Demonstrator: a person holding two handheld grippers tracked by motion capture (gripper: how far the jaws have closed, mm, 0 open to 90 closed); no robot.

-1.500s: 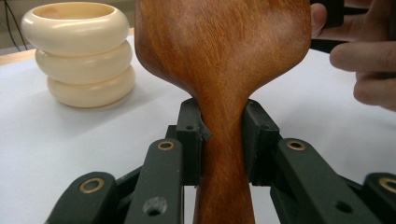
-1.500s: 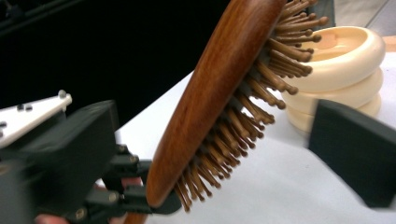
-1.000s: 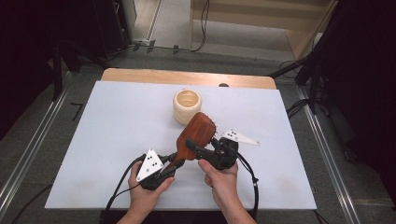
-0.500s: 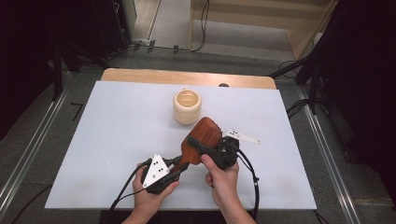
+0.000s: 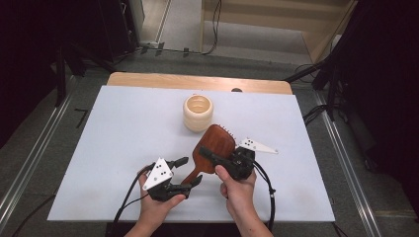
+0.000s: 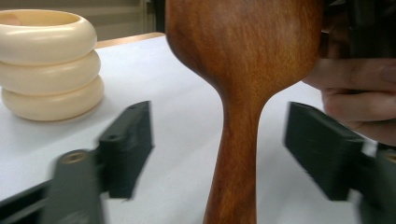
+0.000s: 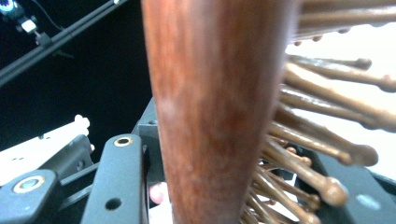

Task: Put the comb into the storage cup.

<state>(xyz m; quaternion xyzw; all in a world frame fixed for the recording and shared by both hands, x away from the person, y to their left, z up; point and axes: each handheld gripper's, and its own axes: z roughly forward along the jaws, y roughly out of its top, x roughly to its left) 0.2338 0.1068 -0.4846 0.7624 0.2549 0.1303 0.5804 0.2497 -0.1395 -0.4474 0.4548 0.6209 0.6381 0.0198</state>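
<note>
A dark wooden hairbrush (image 5: 217, 140) is held over the white table, head away from me, bristles facing right and down. My right gripper (image 5: 207, 155) is shut on the brush head; in the right gripper view the wooden head (image 7: 201, 93) and its bristles (image 7: 327, 121) sit between the jaws. My left gripper (image 5: 191, 170) is open around the handle, and its jaws have just been opening. In the left gripper view the handle (image 6: 238, 140) stands between the two pads with a gap on each side.
A cream ribbed cup (image 5: 198, 112) stands beyond the brush head, seen at upper left in the left gripper view as the cup (image 6: 46, 65). The white table (image 5: 113, 148) has free room left and right. A wooden strip (image 5: 197, 81) runs along its far edge.
The left gripper's jaws have spread off the brush handle. The right gripper has closed on the brush head. The left hand has shifted slightly.
</note>
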